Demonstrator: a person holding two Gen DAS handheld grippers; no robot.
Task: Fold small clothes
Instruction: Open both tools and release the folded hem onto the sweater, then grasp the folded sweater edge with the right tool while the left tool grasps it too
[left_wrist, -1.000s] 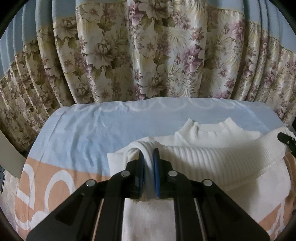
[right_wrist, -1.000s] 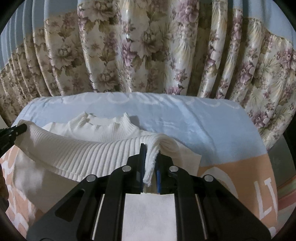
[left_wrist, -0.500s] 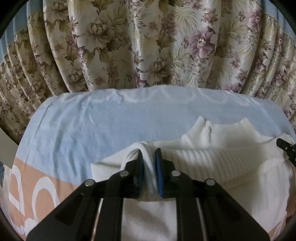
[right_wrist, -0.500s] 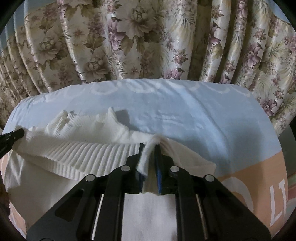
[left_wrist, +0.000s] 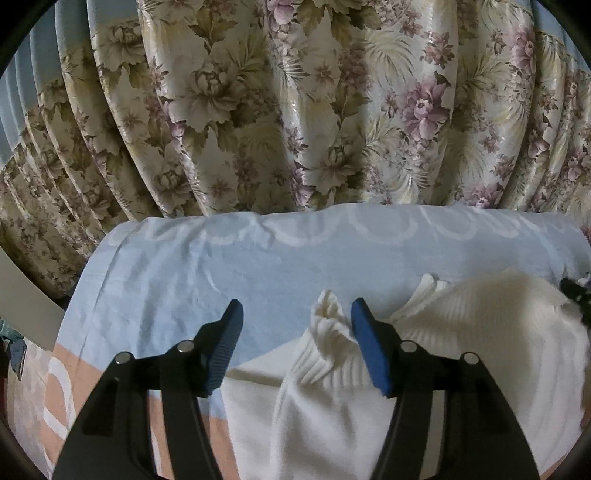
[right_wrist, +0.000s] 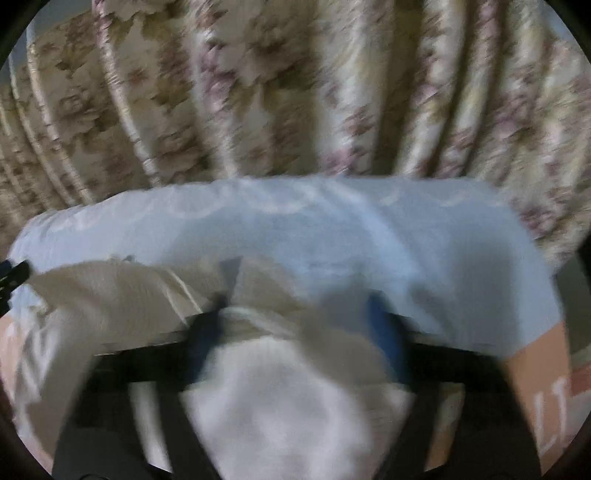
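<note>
A small white ribbed sweater (left_wrist: 480, 332) lies folded on the bed, its hem brought up over the collar. My left gripper (left_wrist: 297, 332) is open, blue pads wide apart, with a bunched fold of the sweater (left_wrist: 328, 343) resting loose between them. In the blurred right wrist view the sweater (right_wrist: 280, 398) lies under my right gripper (right_wrist: 295, 332), whose jaws stand wide apart around a fold. The tip of the right gripper shows at the left view's right edge (left_wrist: 576, 295).
The bed sheet (left_wrist: 221, 266) is pale blue at the back and peach with white letters (right_wrist: 554, 413) at the front. Floral curtains (left_wrist: 295, 110) hang right behind the bed's far edge. A white board (left_wrist: 26, 302) stands at the left.
Both grippers carried the sweater's hem toward the collar and have opened, letting the fabric drop. The right wrist view is now blurred by motion.
</note>
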